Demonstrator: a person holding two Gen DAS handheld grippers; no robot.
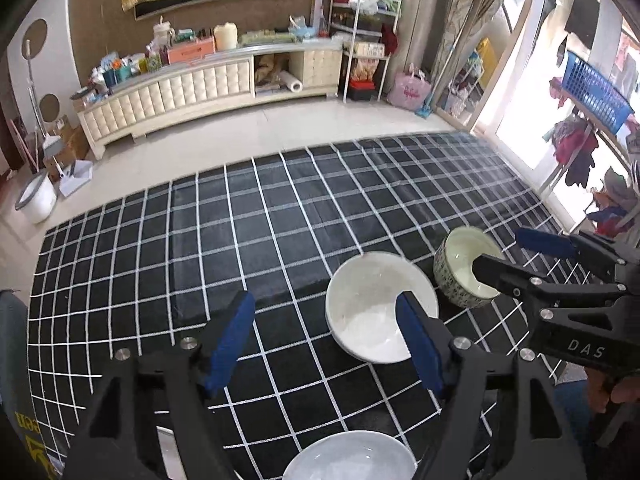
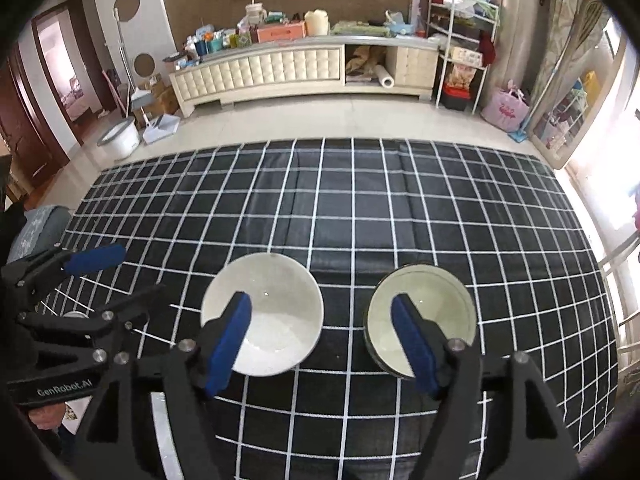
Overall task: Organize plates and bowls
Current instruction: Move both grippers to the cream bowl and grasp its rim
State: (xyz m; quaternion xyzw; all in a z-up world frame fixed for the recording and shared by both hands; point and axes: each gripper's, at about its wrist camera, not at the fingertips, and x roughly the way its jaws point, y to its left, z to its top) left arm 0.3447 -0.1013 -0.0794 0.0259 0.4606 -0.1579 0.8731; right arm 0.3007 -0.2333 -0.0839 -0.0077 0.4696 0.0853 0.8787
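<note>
A plain white bowl stands on the black checked tablecloth. To its right stands a cream bowl with a patterned green outside. Another white dish lies at the near edge, under my left gripper. My left gripper is open and empty, above the cloth just left of the white bowl. My right gripper is open and empty, hovering between the two bowls; in the left wrist view it hangs over the patterned bowl.
The tablecloth covers the table to its far edge. Beyond is tiled floor, a long cream cabinet with clutter, a wire shelf and a white bucket. A grey cushion sits at the table's left.
</note>
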